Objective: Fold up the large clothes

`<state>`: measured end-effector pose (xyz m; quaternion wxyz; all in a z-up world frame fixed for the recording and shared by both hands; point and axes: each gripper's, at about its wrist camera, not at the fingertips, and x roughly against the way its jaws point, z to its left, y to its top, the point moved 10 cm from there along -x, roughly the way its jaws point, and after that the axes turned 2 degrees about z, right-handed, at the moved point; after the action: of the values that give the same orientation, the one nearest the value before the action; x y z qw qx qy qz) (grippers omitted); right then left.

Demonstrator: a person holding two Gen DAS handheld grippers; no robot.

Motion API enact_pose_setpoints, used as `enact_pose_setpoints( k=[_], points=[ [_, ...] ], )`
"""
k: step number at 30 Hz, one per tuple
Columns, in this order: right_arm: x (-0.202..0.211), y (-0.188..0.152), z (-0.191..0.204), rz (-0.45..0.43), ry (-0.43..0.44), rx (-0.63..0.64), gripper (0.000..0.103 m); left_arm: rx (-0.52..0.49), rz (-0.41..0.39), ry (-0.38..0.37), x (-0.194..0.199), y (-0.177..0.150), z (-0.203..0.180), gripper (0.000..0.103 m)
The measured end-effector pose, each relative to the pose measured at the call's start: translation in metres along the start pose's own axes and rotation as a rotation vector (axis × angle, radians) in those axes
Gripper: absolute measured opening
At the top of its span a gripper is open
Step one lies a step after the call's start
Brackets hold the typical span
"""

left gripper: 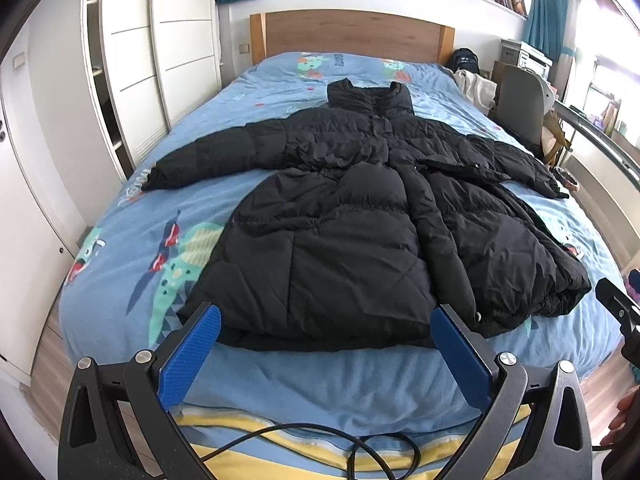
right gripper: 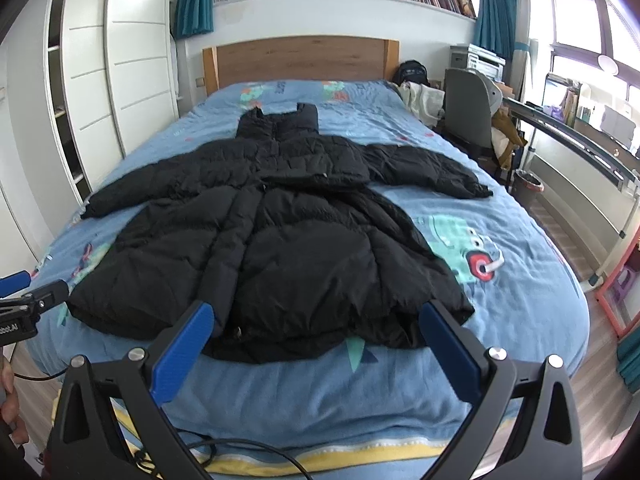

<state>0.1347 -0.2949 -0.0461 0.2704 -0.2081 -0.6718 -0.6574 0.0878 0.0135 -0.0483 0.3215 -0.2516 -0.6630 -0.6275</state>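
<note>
Left wrist: one coat (left gripper: pixel 340 216), seemingly unfolded.

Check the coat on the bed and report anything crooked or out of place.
The black coat lies flat with both sleeves spread, but its hem near the right hand-held gripper is bunched and doubled under, and the front flap lies crooked across the chest. A loose cable trails over the bed edge. Nothing is damaged.

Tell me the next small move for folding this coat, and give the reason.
Probably bring the left gripper forward to pinch the cuff of the left sleeve. The black puffer coat lies flat on the bed with both sleeves spread outward and nothing folded yet. Both grippers, the right gripper too, are open at the hem, holding nothing.
</note>
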Motion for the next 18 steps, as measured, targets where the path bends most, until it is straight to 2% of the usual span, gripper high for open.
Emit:
enact_pose_setpoints(
  k=[8, 11, 14, 18],
  points=[
    [0.003, 0.019, 0.003, 0.027, -0.01, 0.033, 0.103, -0.003, -0.017, 0.0, 0.005, 0.018, 0.001, 0.102],
    [0.004, 0.027, 0.001, 0.024, -0.004, 0.026, 0.103, 0.001, -0.016, -0.029, 0.006, 0.027, 0.001, 0.102],
    [0.011, 0.048, -0.003, 0.007, -0.002, 0.037, 0.103, -0.014, -0.041, -0.028, 0.015, 0.05, 0.008, 0.102],
    [0.029, 0.104, -0.016, -0.057, -0.028, 0.062, 0.103, -0.037, -0.116, -0.001, 0.04, 0.113, 0.029, 0.102]
  ],
)
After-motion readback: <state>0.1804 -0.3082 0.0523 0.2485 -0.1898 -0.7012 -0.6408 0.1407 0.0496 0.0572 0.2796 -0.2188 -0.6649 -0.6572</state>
